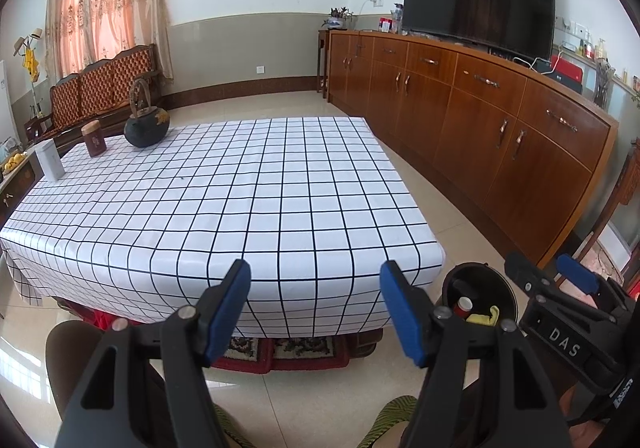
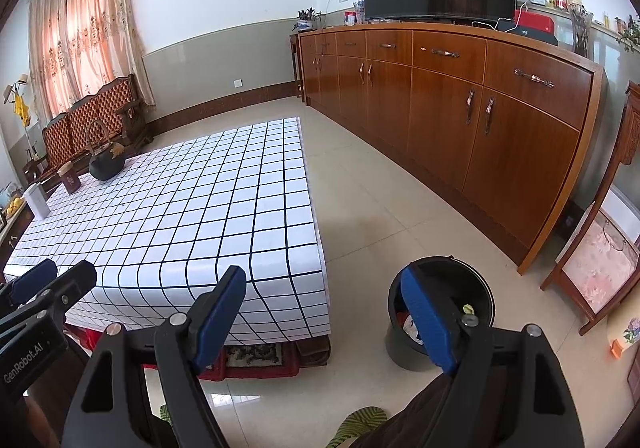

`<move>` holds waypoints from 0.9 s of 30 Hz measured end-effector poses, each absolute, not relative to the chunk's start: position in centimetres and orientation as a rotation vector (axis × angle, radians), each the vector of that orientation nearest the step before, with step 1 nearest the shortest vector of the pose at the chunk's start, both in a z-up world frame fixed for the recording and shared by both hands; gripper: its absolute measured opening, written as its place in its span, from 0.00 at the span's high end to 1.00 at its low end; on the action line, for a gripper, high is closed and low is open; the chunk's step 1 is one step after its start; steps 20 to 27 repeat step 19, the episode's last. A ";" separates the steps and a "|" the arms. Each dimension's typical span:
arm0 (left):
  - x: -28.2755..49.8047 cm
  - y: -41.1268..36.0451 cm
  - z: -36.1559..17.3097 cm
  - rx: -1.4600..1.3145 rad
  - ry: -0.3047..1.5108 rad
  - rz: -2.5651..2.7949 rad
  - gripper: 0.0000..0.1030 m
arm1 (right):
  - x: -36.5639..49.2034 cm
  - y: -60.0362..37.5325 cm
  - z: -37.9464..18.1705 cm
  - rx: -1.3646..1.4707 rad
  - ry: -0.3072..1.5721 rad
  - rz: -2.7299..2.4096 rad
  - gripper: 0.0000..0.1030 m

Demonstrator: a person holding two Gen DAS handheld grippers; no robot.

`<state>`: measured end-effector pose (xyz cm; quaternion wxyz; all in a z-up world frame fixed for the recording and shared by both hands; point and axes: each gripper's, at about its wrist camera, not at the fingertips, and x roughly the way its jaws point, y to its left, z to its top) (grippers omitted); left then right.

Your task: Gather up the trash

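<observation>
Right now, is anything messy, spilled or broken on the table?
No, nothing stands out. The kettle, brown tin and white box stand upright at the table's far corner. The trash sits inside the bin.

Left tongs (image 1: 316, 304) wide apart, nothing between the blue pads, angled downward. Right tongs (image 2: 324, 312) likewise spread and empty, tilted down, sitting just right of the left.
</observation>
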<state>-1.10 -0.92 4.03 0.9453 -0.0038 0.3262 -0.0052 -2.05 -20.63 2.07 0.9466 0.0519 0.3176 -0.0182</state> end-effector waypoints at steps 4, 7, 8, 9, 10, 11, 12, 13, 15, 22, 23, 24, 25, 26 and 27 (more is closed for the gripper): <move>-1.0 -1.0 4.0 -0.008 0.667 -0.015 0.34 | -2.1 -20.6 2.0 0.106 0.647 -0.037 0.21; -1.1 -1.0 4.0 -0.008 0.667 -0.016 0.34 | -2.1 -20.7 2.0 0.107 0.649 -0.037 0.21; -1.0 -1.1 3.9 -0.008 0.669 -0.018 0.34 | -2.1 -20.7 2.0 0.107 0.650 -0.038 0.21; -1.0 -1.1 3.9 -0.010 0.670 -0.021 0.34 | -2.1 -20.6 1.9 0.108 0.651 -0.038 0.21; -1.0 -1.0 3.9 -0.011 0.671 -0.024 0.34 | -2.1 -20.7 1.9 0.109 0.651 -0.038 0.21; -0.9 -1.1 3.8 -0.013 0.674 -0.027 0.34 | -2.2 -20.7 1.8 0.108 0.650 -0.039 0.21; -0.8 -1.1 3.7 -0.016 0.679 -0.032 0.34 | -2.2 -20.7 1.8 0.108 0.650 -0.039 0.21; -0.8 -1.1 3.7 -0.018 0.680 -0.038 0.34 | -2.2 -20.7 1.8 0.107 0.650 -0.039 0.21; -0.9 -1.1 3.6 -0.017 0.674 -0.047 0.34 | -2.2 -20.8 1.7 0.109 0.650 -0.041 0.21; -1.1 -1.2 3.8 0.001 0.652 -0.048 0.32 | -2.1 -20.8 1.5 0.112 0.656 -0.044 0.21; -1.1 -1.2 3.8 0.001 0.652 -0.048 0.32 | -2.1 -20.8 1.5 0.112 0.656 -0.044 0.21; -1.1 -1.2 3.8 0.001 0.652 -0.048 0.32 | -2.1 -20.8 1.5 0.112 0.656 -0.044 0.21; -1.1 -1.2 3.8 0.001 0.652 -0.048 0.32 | -2.1 -20.8 1.5 0.112 0.656 -0.044 0.21; -1.1 -1.2 3.8 0.001 0.652 -0.048 0.32 | -2.1 -20.8 1.5 0.112 0.656 -0.044 0.21; -1.1 -1.2 3.8 0.001 0.652 -0.048 0.32 | -2.1 -20.8 1.5 0.112 0.656 -0.044 0.21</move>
